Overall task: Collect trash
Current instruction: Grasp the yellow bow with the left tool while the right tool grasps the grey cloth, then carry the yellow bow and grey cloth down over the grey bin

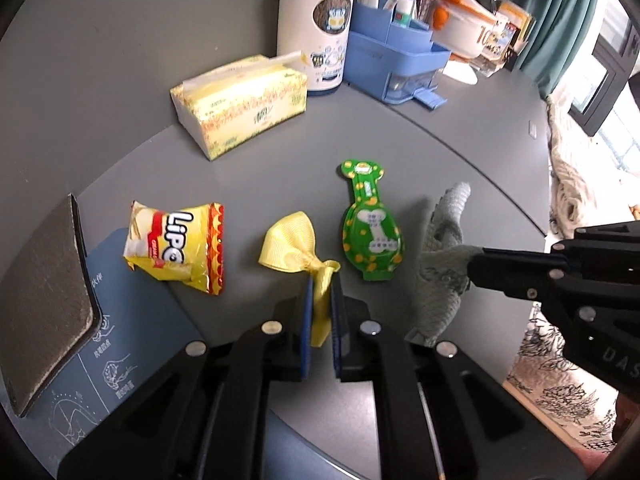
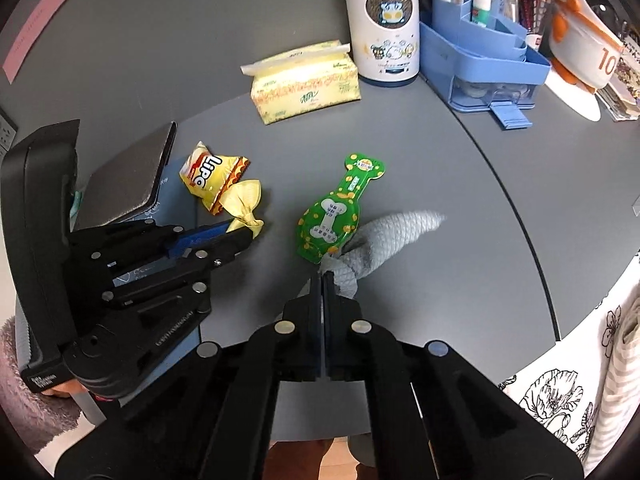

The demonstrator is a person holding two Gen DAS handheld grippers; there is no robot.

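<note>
Already both claws are gripping something, so the collecting is under way but far from finished. Nearest, the left claw (image 1: 321, 300) is pinching the tail of a yellow ribbon bow (image 1: 294, 254) between its blue pads, jaws drawn narrow around it; the bow's loop is lying on the grey worktop (image 1: 280, 176) just ahead of the fingertips. The right claw (image 2: 322, 280) is clamping a grey knitted cloth (image 2: 384, 236), jaws nearly together on a bunched fold, with the rest of the cloth trailing away across the worktop.

Neither item appears to be lifting clear yet, as far as these views are showing, and no bin or bag is appearing anywhere, so where the trash is going I cannot tell.

A little farther out, two pieces are waiting untouched: a green bone-printed wrapper (image 1: 370, 232) sitting between the two claws, its lower end touching the cloth, and a yellow snack packet (image 1: 176, 244) lying to the left, beside a dark notebook (image 1: 44, 304).

Beyond those, things that look like they are staying: a tissue pack (image 1: 240, 104), a white flask (image 1: 316, 24) and a blue desk organiser (image 1: 396, 60) are standing along the back.

By my judgement, two items are being secured and at least two remain.
</note>
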